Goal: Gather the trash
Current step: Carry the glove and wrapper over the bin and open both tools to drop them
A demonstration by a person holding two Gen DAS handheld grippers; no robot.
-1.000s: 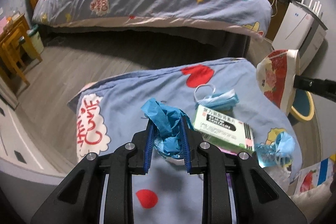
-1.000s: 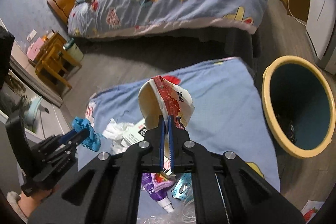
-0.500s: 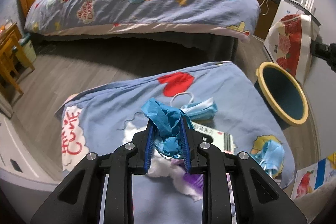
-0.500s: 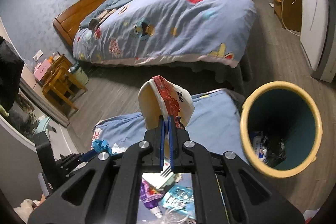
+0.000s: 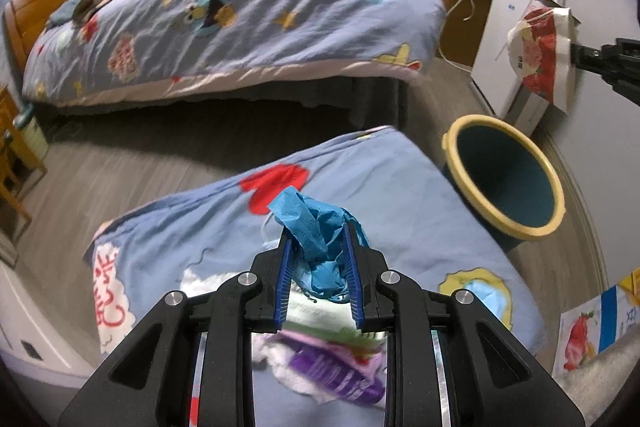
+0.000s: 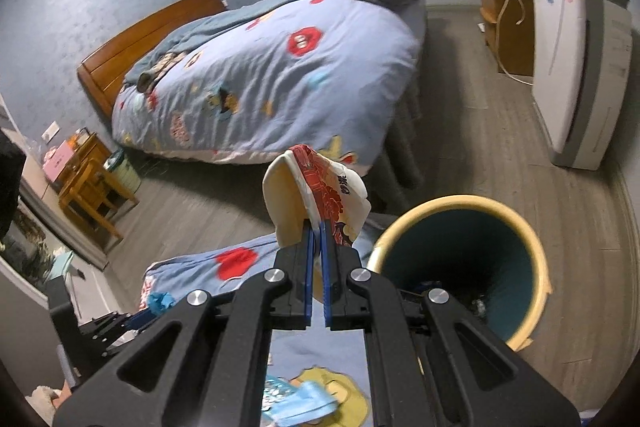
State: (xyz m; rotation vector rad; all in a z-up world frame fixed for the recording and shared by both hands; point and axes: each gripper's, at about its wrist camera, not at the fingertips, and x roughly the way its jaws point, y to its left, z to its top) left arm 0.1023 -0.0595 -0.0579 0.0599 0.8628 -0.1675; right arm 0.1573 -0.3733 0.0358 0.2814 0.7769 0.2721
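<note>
left gripper (image 5: 316,247): its blue pads pinch a crumpled blue wad (image 5: 316,239), held in the air above the blue cover, on the side of the cover away from the trash bin.
right gripper (image 6: 316,239): pads pressed nearly together on the wall of a squashed paper cup (image 6: 316,187) with a red print and a cream inside; the cup sticks up past the fingertips.
trash bin (image 6: 516,227): round, yellow rim, dark teal inside, standing on the wood floor just beside the blue cover; some dark scraps lie at its bottom.
paper cup relative to bin: in the right wrist view just beside the bin's rim, on the side towards the bed; in the left wrist view it hangs in the air above and beyond the bin, in front of the white appliance.
blue cover (image 5: 420,195): cartoon-print cloth over a low surface next to the bin, with a red heart on it.
trash left on the cover: a purple tube (image 5: 336,375), white tissue (image 5: 200,279) and a blurred pale pack, all on the part of the cover far from the bin, under the left gripper; a light blue face mask (image 6: 308,403) lies on the cover's yellow patch, close to the bin.
bed (image 5: 240,19): beyond the bin, across a strip of floor, with a matching quilt.
white appliance (image 6: 576,75): by the wall, past the bin.
</note>
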